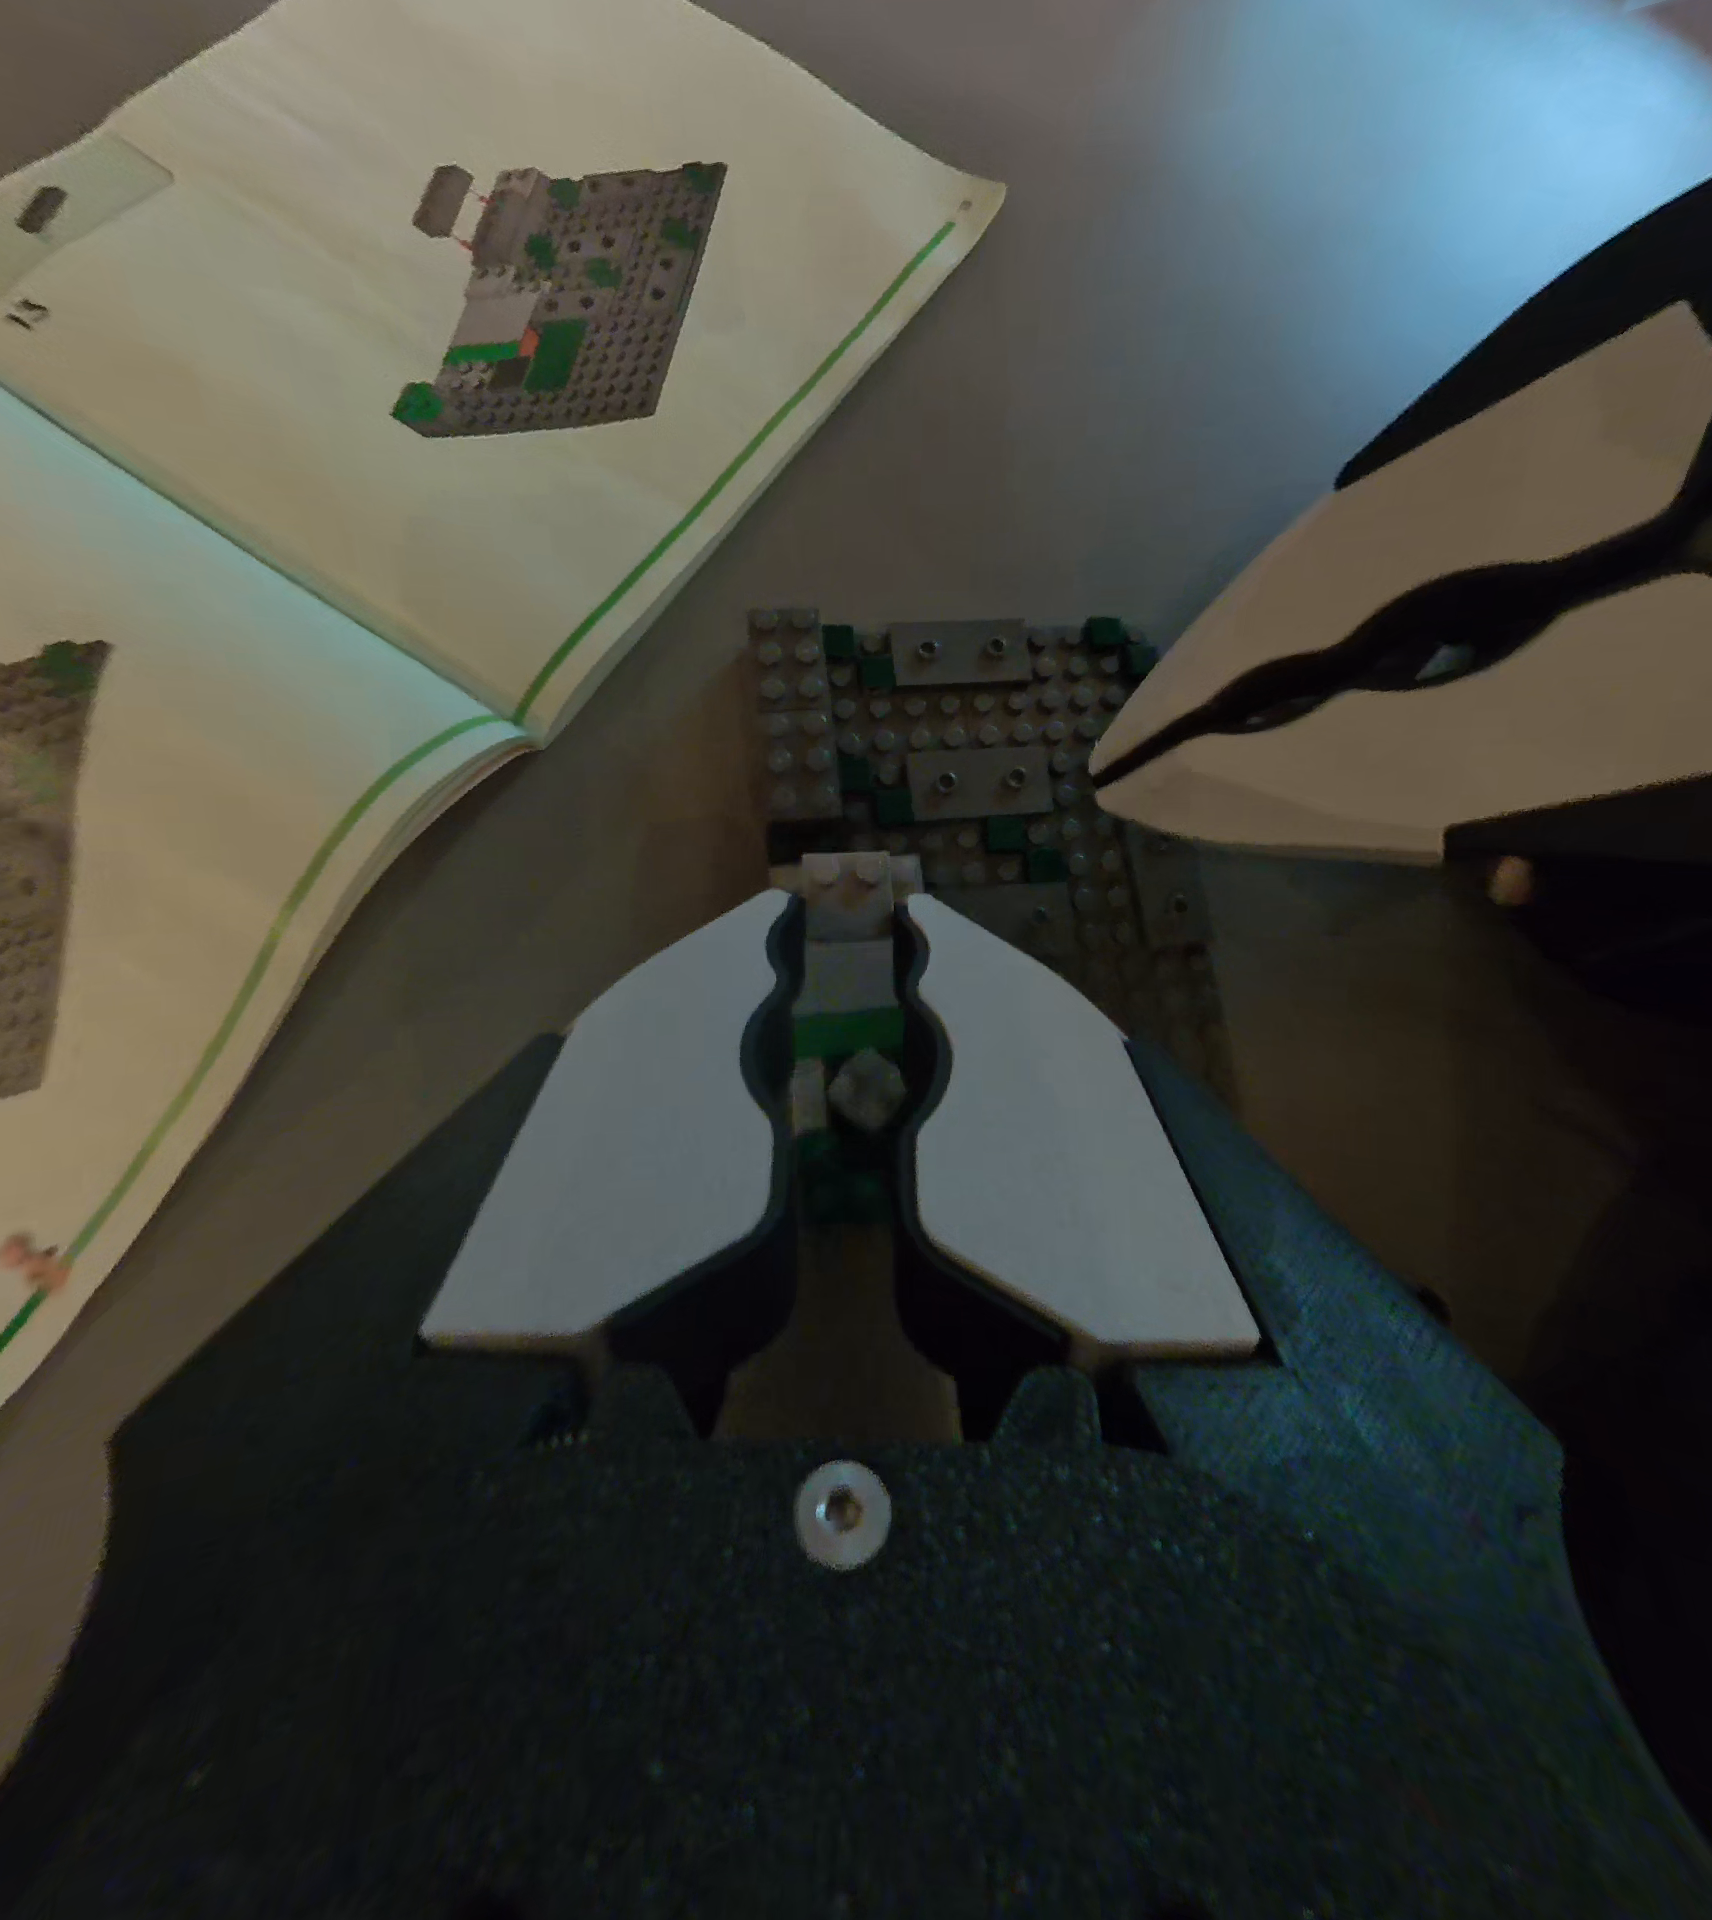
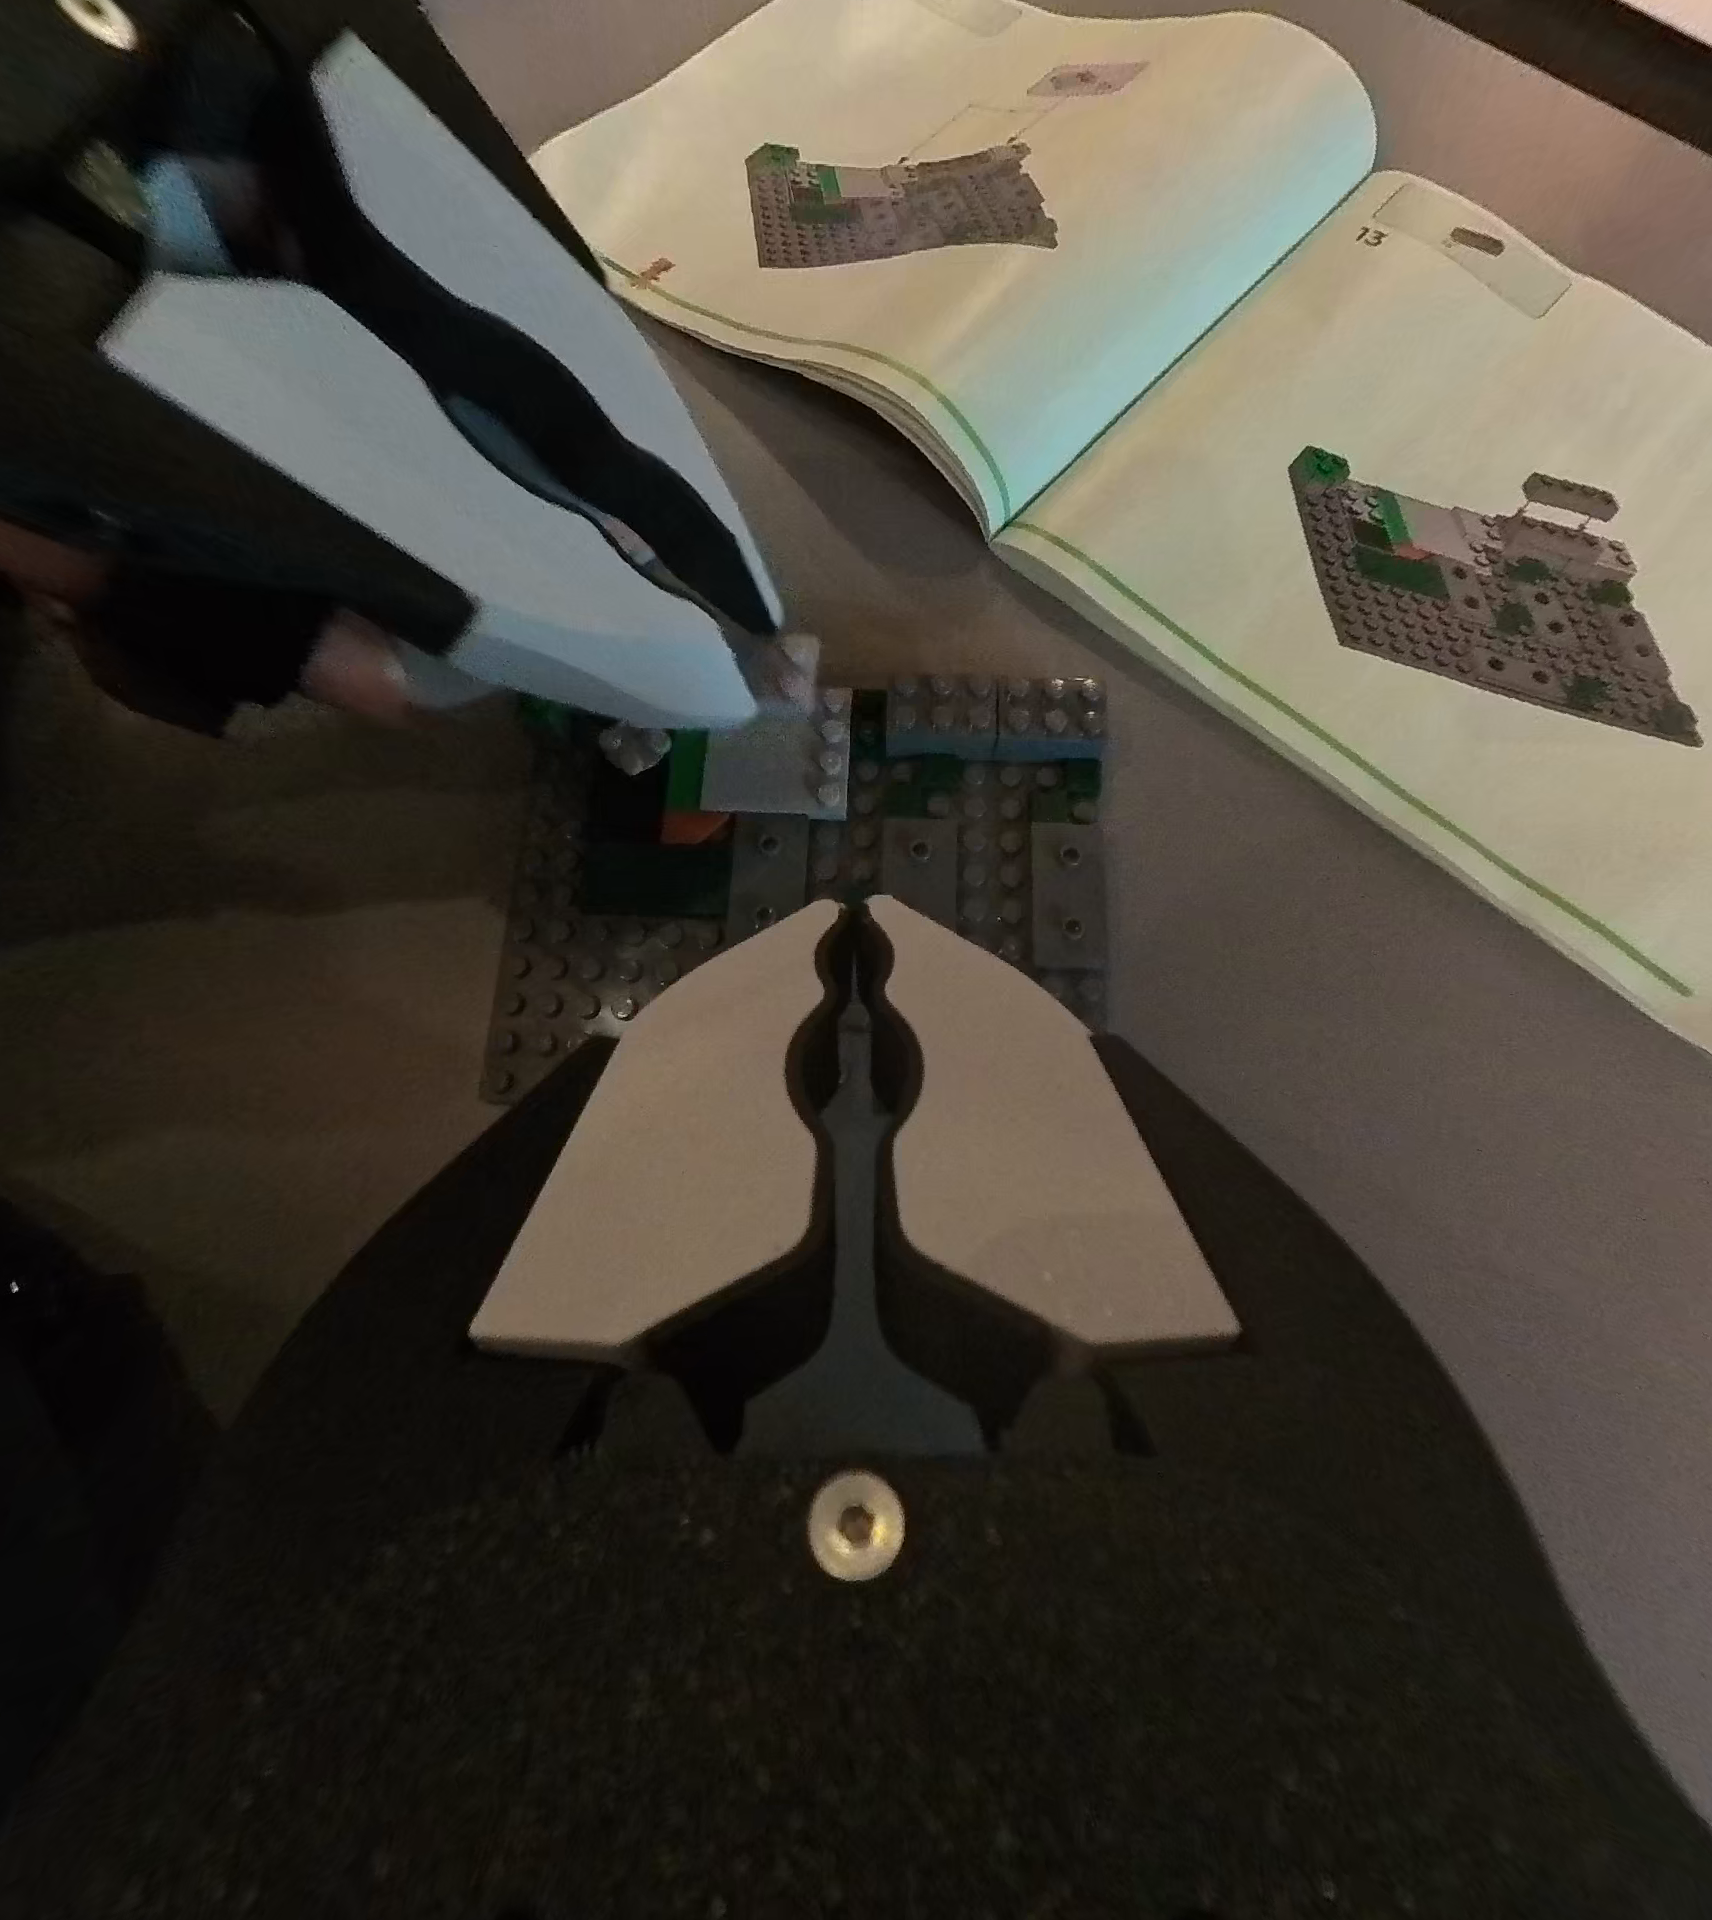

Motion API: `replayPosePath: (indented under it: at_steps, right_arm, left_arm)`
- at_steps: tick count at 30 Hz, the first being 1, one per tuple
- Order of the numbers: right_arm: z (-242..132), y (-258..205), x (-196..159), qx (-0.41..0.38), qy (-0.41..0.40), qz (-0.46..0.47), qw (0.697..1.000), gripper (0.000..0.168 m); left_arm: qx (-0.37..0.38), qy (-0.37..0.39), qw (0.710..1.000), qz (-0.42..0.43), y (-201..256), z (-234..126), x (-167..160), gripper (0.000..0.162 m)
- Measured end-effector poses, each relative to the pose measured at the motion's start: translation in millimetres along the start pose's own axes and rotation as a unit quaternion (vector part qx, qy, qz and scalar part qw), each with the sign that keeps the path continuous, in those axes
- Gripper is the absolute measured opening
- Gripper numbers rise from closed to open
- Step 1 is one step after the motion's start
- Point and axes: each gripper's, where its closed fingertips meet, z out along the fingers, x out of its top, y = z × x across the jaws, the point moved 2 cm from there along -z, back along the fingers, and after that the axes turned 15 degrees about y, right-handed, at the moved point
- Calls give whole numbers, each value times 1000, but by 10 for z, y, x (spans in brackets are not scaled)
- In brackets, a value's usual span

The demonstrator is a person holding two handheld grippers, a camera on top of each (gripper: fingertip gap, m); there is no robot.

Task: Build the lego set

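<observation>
A dark grey Lego base plate [image 1: 1080, 717] [image 2: 571, 987] lies on the table and carries grey, green and black pieces, with a light grey slab [image 2: 764, 774] on it. My left gripper [image 1: 847, 906] is shut on a small light grey studded brick [image 1: 847, 878] and holds it over the plate's raised corner. The right wrist view shows that gripper [image 2: 774, 675] and the brick [image 2: 798, 657] just above the slab's edge. My right gripper [image 2: 857, 906] is shut and empty, with its tips over the plate's near side. It also shows in the left wrist view [image 1: 1101, 774].
An open instruction booklet [image 1: 312, 520] [image 2: 1247, 499] lies on the brown table beside the plate. A hand [image 2: 343, 665] holds the left gripper. A dark table edge runs along the top right of the right wrist view [image 2: 1610, 94]. The tips of one gripper are about 5 centimetres away from the tips of the other.
</observation>
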Motion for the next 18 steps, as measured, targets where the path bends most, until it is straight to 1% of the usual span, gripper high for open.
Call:
replayPosePath:
  at_steps: [5, 11, 18]
  right_arm:
    - [-1, 4, -5, -1, 0, 0, 1000, 0]
    - [11, -7, -21, 2, -1, 0, 1000, 0]
    - [21, -24, -26, 5, -1, -2, 1000, 0]
  left_arm:
    - [16, -5, 1000, 6, -64, -129, -4, 16]
    - [39, -6, 999, -8, -174, -293, -72, 16]
    - [41, -9, 999, -13, -167, -326, -125, 16]
